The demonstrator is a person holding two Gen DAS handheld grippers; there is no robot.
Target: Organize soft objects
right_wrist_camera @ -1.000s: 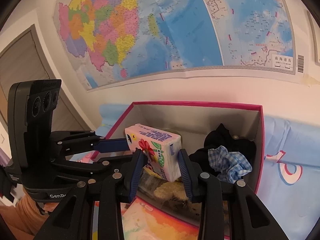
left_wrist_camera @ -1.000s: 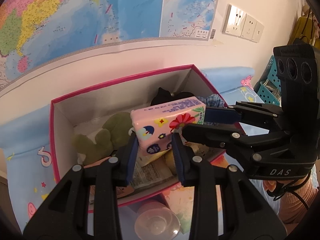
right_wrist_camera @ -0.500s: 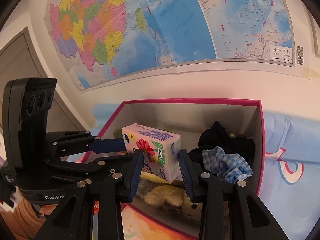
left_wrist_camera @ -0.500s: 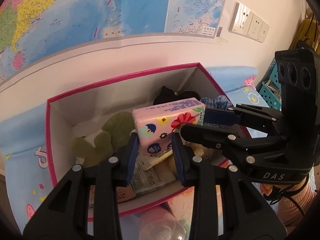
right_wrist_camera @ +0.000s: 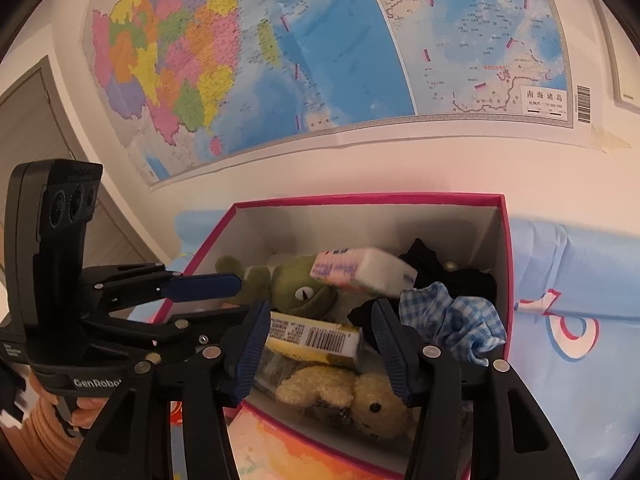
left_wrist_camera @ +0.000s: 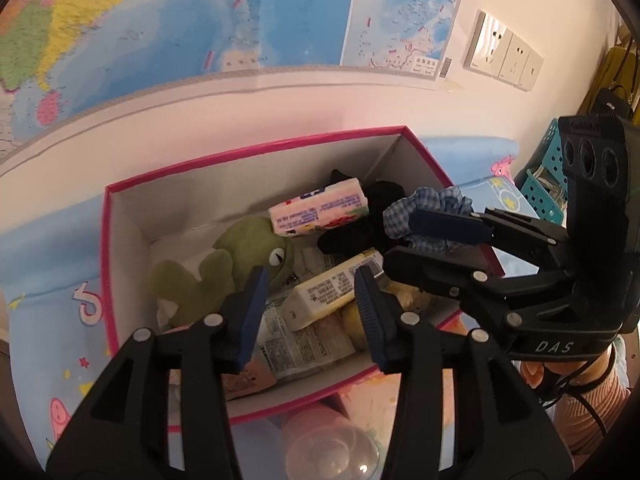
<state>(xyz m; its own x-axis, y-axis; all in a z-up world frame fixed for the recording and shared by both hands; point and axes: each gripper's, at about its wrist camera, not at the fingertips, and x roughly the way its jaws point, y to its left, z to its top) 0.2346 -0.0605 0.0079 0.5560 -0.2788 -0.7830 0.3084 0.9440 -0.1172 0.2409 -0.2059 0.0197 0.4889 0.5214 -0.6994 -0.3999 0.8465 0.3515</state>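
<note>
Under a wall map [right_wrist_camera: 320, 52], on a blue cartoon-print surface [left_wrist_camera: 48, 280]: pink-rimmed box [left_wrist_camera: 108, 264]. Left tool [left_wrist_camera: 310, 312] and right tool [right_wrist_camera: 320, 344] just spread open, empty, above it. Pink tissue pack [left_wrist_camera: 320, 212] released, inside box against green frog plush [left_wrist_camera: 256, 252] and black cloth [left_wrist_camera: 360, 232].

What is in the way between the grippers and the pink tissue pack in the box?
Nothing visible. The pink tissue pack lies inside the pink box, on the green frog toy. Both jaws have just been opening; left gripper and right gripper hold nothing.
</note>
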